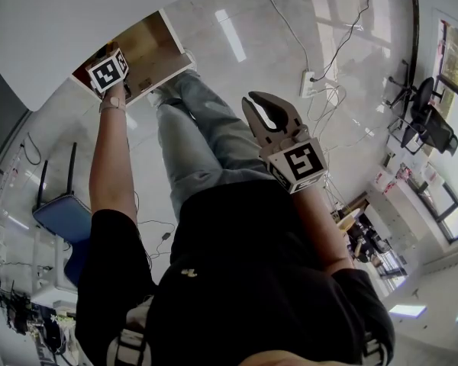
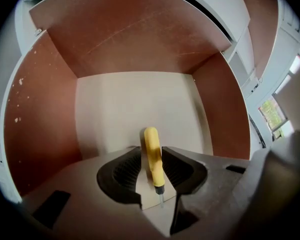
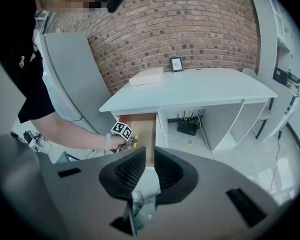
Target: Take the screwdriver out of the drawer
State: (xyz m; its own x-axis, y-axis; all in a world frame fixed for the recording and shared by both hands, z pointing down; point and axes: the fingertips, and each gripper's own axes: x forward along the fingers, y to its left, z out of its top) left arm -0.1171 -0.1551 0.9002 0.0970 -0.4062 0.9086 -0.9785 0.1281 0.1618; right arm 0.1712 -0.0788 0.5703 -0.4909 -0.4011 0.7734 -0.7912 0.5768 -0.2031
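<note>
At the left, the left gripper (image 2: 151,149) reaches down into the open drawer (image 2: 45,129) under a white surface (image 3: 190,86). Its marker cube (image 1: 108,71) shows at the drawer's rim in the head view. The left gripper view looks onto the drawer's pale floor, walled in reddish-brown board. The screwdriver (image 2: 154,159) lies on that floor, its yellow handle pointing away from the camera and its short metal shaft toward it. The handle sits right between the left jaws, which stand wide apart on either side of it. The jaw on the right is at the handle's edge and a sliver of floor shows beside the other, so nothing is clamped.

In the middle are the person's legs in jeans (image 1: 206,143), standing on a glossy tiled floor (image 1: 244,36).

To the right, the right gripper (image 3: 150,151) hangs in front of the person's body, angled down and well apart from the drawer. Its jaws are released, with a narrow gap between them and nothing in it. Its view takes in the surface against a brick wall (image 3: 190,24), with a router (image 3: 188,127) in the recess beneath.
</note>
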